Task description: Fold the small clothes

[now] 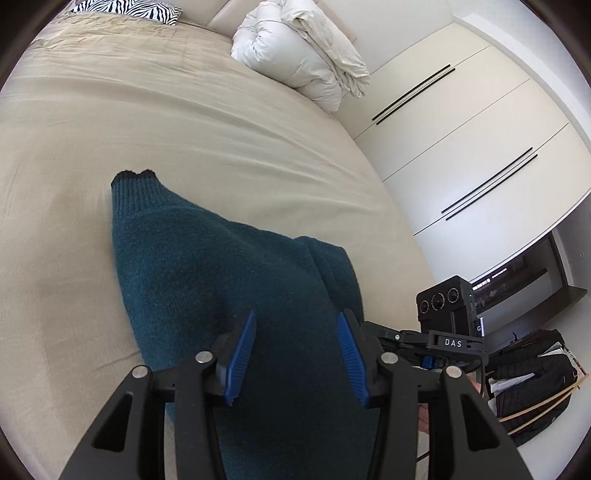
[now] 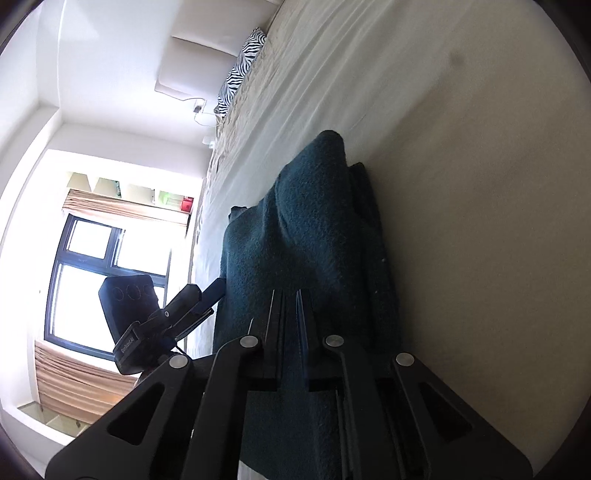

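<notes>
A dark teal knit sweater (image 1: 221,266) lies on the beige bed (image 1: 184,110), its ribbed cuff (image 1: 135,184) pointing toward the far side. My left gripper (image 1: 297,332) hovers over the sweater's near part, open, with its blue pads (image 1: 243,347) apart and fabric showing in the gap. In the right wrist view the sweater (image 2: 295,229) rises in a ridge off the bed (image 2: 480,184). My right gripper (image 2: 290,295) is shut on the sweater at the near end of that ridge. The other gripper's body (image 2: 177,314) shows at the left there.
A bunched white duvet (image 1: 295,62) and a zebra-print pillow (image 1: 125,7) lie at the head of the bed. White wardrobe doors (image 1: 461,147) stand beyond the bed's right edge, with a dark bag (image 1: 532,387) below. A bright window (image 2: 92,277) is on the other side.
</notes>
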